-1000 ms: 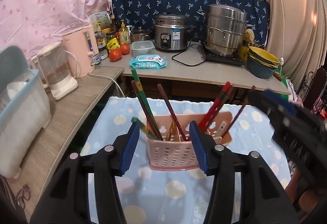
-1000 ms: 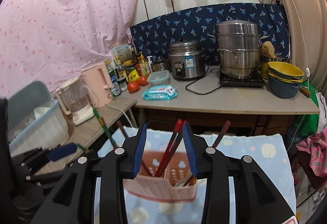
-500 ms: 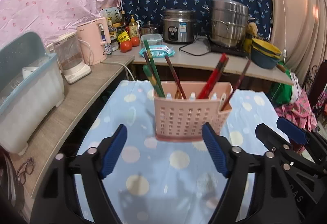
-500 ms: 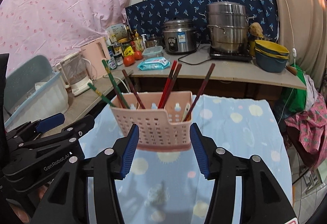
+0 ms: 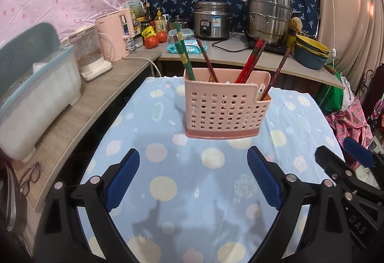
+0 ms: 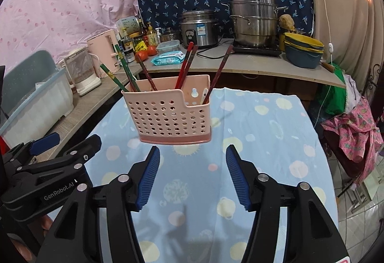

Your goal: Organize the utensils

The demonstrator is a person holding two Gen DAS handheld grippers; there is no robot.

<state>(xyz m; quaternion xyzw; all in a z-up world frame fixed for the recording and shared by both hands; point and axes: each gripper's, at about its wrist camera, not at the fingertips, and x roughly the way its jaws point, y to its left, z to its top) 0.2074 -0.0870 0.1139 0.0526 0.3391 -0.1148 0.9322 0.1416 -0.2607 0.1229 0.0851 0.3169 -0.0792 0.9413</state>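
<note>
A pink perforated utensil holder (image 5: 225,105) stands upright on the blue patterned tablecloth (image 5: 192,191); it also shows in the right wrist view (image 6: 170,110). Green chopsticks (image 5: 183,54), dark red chopsticks (image 5: 208,62) and bright red chopsticks (image 5: 250,60) stick out of it. My left gripper (image 5: 192,179) is open and empty, a short way in front of the holder. My right gripper (image 6: 193,175) is open and empty, just in front of the holder and apart from it.
A wooden counter on the left carries a blue-lidded plastic bin (image 5: 31,95), a blender jug (image 5: 88,54) and a pink kettle (image 5: 114,37). The back counter holds a rice cooker (image 5: 211,20), a steel steamer pot (image 5: 268,15), stacked bowls (image 5: 310,54), tomatoes and bottles.
Both grippers have drawn back from the holder and opened wider. The holder now stands free on the cloth, farther from the fingers.
</note>
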